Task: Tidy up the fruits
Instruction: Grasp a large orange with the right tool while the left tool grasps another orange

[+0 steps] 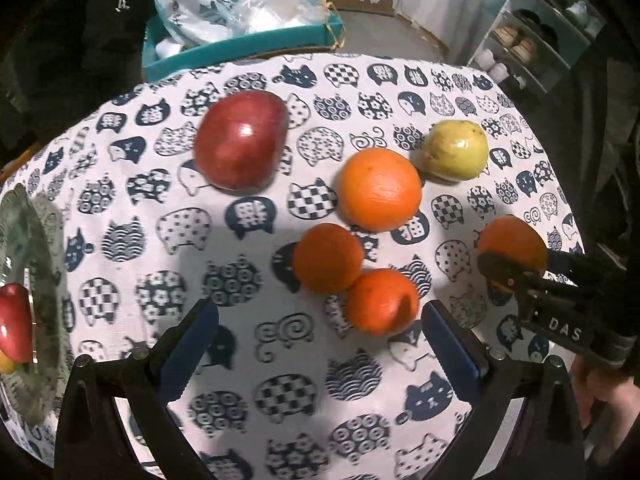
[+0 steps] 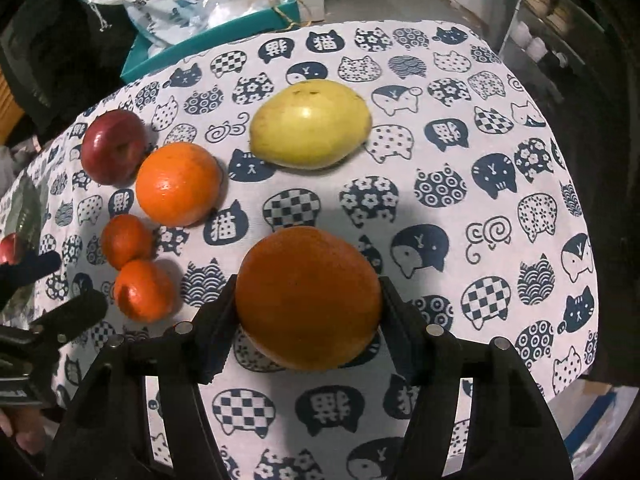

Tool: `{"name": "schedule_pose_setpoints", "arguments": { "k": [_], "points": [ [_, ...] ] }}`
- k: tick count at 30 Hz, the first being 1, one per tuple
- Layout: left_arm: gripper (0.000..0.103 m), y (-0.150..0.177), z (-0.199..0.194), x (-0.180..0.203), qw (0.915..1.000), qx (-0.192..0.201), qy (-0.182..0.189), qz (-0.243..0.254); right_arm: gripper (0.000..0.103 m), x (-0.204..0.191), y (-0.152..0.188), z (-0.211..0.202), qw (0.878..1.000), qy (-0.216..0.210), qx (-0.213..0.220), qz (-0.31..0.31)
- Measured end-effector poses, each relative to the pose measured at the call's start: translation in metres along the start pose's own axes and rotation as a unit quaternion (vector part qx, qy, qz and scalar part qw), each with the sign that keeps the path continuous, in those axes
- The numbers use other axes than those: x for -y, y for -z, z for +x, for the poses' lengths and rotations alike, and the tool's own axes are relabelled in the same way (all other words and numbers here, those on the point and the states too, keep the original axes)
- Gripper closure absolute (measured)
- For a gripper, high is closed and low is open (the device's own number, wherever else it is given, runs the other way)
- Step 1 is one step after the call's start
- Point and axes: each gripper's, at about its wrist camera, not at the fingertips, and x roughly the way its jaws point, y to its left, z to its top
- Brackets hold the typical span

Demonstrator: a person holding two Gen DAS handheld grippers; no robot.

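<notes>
Right wrist: right gripper [image 2: 308, 300] clamps the orange [image 2: 308, 298] at its widest (firm, waxy, could slip); left gripper [image 1: 320, 344] wide, empty.

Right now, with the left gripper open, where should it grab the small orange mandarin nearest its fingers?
Grip the nearest small mandarin across its widest middle, coming down from above. Set the left gripper so its fingers close on the sides away from the second small mandarin, which touches it, probably leaving no room for a finger between them.
</notes>
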Motion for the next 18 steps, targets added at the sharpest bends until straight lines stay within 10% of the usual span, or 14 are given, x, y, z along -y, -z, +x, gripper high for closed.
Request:
{"name": "schedule_pose_setpoints", "arguments": {
  "k": [8, 18],
  "points": [
    [0.001, -0.003, 0.02, 0.014, 0.9988, -0.027, 0.022, -0.035, 0.038, 0.018, 0.002, 0.0, 1.0, 0.003, 0.004, 0.016],
    [0.038, -0.004, 0.038, 0.024, 0.9967, -0.056, 0.031, -0.05, 0.038, 0.022, 0.001, 0.001, 1.0, -0.003, 0.006, 0.021]
  ]
}}
